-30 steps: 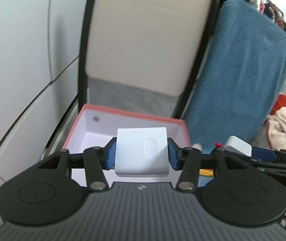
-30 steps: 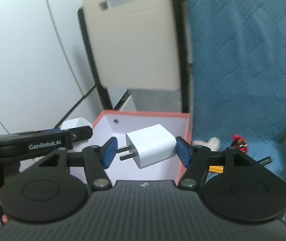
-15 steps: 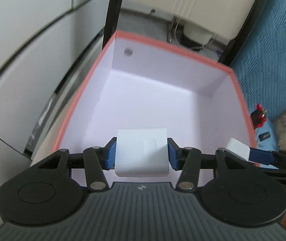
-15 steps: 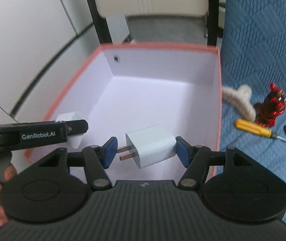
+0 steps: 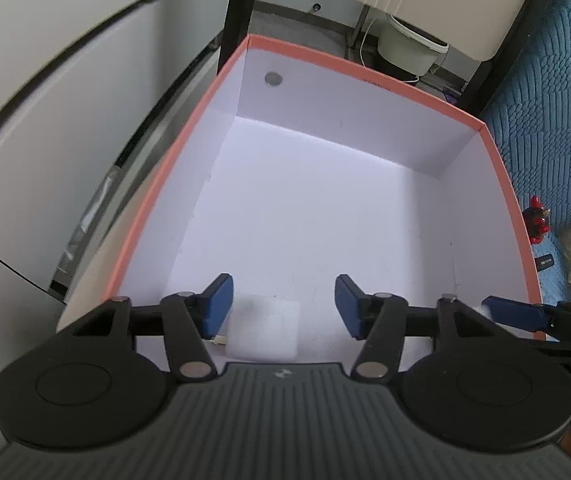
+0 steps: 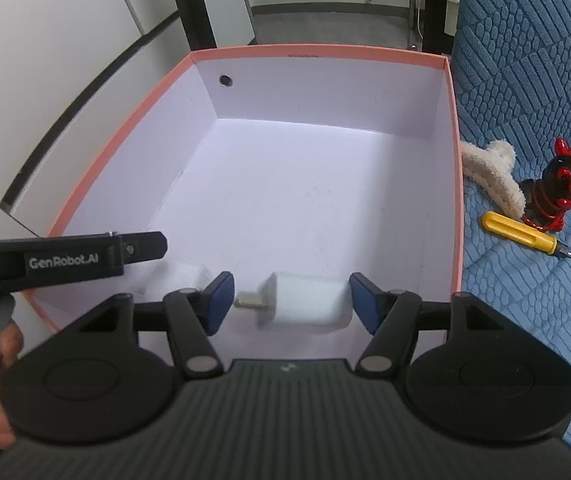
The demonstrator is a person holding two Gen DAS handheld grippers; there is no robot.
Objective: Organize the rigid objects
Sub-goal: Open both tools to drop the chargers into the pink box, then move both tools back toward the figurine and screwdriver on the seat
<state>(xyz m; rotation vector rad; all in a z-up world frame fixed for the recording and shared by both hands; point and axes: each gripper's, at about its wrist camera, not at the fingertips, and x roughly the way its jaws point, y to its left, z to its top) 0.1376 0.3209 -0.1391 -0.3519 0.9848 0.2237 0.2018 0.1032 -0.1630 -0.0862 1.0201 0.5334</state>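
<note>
We see the left claw (image 5: 281, 306) opening, pads clear of the blurred white charger (image 5: 263, 330) below them inside the box (image 5: 505, 184). Right claw (image 6: 291, 302) apart; white adapter (image 6: 305, 300) blurred between its pads.

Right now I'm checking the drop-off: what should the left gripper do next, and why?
Probably lift the left gripper straight up out of the box. Its jaws are opening, and the charger shows blurred below them, clear of both pads and inside the box walls.
</note>
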